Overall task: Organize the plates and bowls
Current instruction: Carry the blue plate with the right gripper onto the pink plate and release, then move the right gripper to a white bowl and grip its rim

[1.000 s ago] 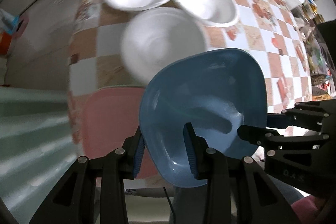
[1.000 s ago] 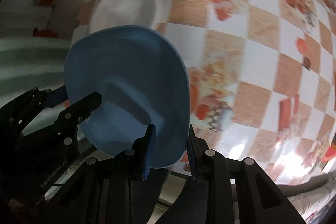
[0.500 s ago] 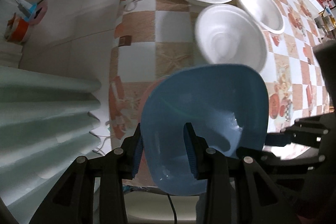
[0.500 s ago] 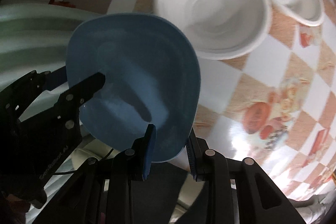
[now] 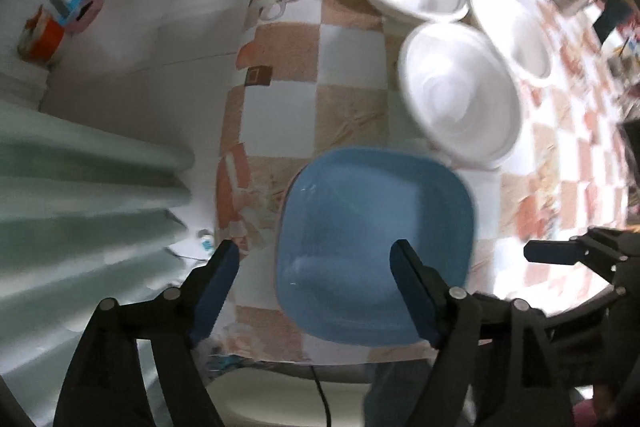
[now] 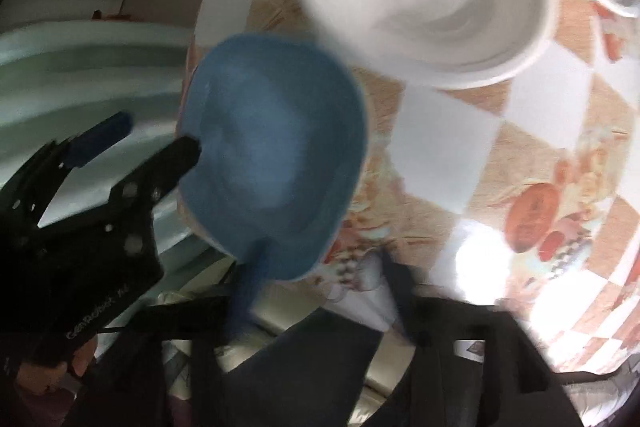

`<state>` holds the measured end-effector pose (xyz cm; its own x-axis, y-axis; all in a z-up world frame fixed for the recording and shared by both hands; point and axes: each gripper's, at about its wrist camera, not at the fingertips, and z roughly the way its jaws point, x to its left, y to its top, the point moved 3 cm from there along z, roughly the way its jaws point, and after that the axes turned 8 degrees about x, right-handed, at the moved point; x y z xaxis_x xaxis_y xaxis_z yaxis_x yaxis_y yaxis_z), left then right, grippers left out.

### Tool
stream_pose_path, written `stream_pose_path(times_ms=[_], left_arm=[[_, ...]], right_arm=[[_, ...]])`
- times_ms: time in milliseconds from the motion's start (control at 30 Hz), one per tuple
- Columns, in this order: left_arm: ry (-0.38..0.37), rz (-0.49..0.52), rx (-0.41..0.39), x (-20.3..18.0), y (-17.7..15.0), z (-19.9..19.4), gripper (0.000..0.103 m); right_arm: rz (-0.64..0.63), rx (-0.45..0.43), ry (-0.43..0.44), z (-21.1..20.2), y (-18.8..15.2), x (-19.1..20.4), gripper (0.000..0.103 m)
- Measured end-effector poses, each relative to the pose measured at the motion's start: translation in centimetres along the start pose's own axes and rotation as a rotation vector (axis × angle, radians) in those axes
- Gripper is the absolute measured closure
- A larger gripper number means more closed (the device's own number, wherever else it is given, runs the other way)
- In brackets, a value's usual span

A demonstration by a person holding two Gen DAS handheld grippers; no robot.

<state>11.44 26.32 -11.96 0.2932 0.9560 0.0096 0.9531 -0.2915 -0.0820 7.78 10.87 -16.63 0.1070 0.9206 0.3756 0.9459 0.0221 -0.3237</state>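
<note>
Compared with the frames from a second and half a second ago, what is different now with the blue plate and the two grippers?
Both grippers let go: the left gripper and the right gripper were shut on the blue plate and now stand open. The plate, carried before, now lies on the checkered tablecloth near its edge. The three white bowls kept their arrangement.

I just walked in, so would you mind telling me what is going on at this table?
A person with a handheld gripper in each hand is sorting dishes. The blue plate lies near the edge of the checkered table, and both the left gripper and the right gripper are open around it, gripping nothing. Three white bowls sit just beyond it, not yet stacked.
</note>
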Motion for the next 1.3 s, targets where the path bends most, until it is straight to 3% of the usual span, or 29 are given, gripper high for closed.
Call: stream_pose_path(times_ms=[67, 100, 133, 300, 633, 967, 1167, 1233, 1267, 1300], left_arm=[[-0.044, -0.006, -0.026, -0.5, 0.2, -0.8, 0.013], [-0.051, -0.004, -0.026, -0.8, 0.4, -1.0, 0.003], [-0.059, 0.000, -0.022, -1.4, 0.7, -1.2, 0.000], [-0.090, 0.020, -0.001, -4.0, 2.7, -1.6, 0.000], [0.011, -0.027, 0.014, -4.8, 9.1, -0.5, 0.000], [0.131, -0.032, 0.075, -4.2, 12.7, 3.4, 0.001], [0.133, -0.016, 0.112, -5.0, 13.8, 5.7, 0.018], [0.117, -0.022, 0.132, -5.1, 13.8, 6.2, 0.040], [0.100, -0.023, 0.146, -5.2, 13.8, 6.5, 0.047], [0.078, -0.021, 0.154, -5.3, 13.8, 6.7, 0.057]], right_arm=[[0.035, -0.031, 0.010, -1.0, -0.6, -1.6, 0.017], [0.059, -0.042, 0.018, -1.5, -0.9, -2.4, 0.017], [0.088, -0.056, 0.024, -1.9, -1.4, -3.5, 0.017], [0.216, -0.100, 0.020, -2.9, -2.8, -8.0, 0.017], [0.374, -0.194, -0.013, -6.1, 0.5, -12.0, 0.017], [0.370, -0.210, -0.037, -5.2, 6.3, -11.5, 0.017], [0.360, -0.201, -0.031, -3.1, 8.6, -11.2, 0.017], [0.350, -0.199, -0.030, -2.6, 9.4, -10.7, 0.017], [0.348, -0.197, -0.025, -2.5, 9.7, -10.9, 0.017], [0.348, -0.201, -0.018, -2.5, 10.0, -11.1, 0.022]])
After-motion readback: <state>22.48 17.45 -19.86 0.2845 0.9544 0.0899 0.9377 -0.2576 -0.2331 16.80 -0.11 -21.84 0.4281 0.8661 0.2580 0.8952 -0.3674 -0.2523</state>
